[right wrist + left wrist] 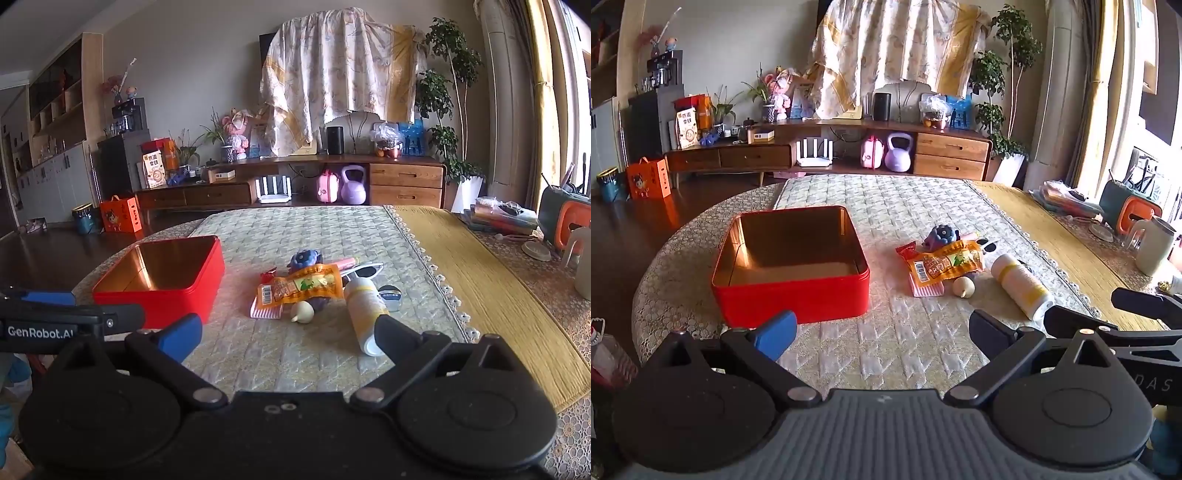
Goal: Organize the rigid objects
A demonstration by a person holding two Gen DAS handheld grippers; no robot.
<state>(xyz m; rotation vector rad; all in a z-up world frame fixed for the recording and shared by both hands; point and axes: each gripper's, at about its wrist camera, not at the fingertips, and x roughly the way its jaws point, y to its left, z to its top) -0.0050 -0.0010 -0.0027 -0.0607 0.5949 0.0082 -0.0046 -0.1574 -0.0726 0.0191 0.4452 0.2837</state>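
Both grippers hovered low over the quilted table cover (886,206). Left gripper (882,334): jaws spread wide, nothing between them. Right gripper (288,334): jaws likewise wide apart and empty. Red tin box (790,291) sat at left, open-topped, nothing visible inside. To its right, well apart from it, lay a small pile: orange snack packet (943,264) over a pink comb (925,290), blue toy (942,236) behind, a small cream wooden top (962,286) in front. White-and-yellow bottle (1021,282) lay on its side just beside the pile, rightmost.
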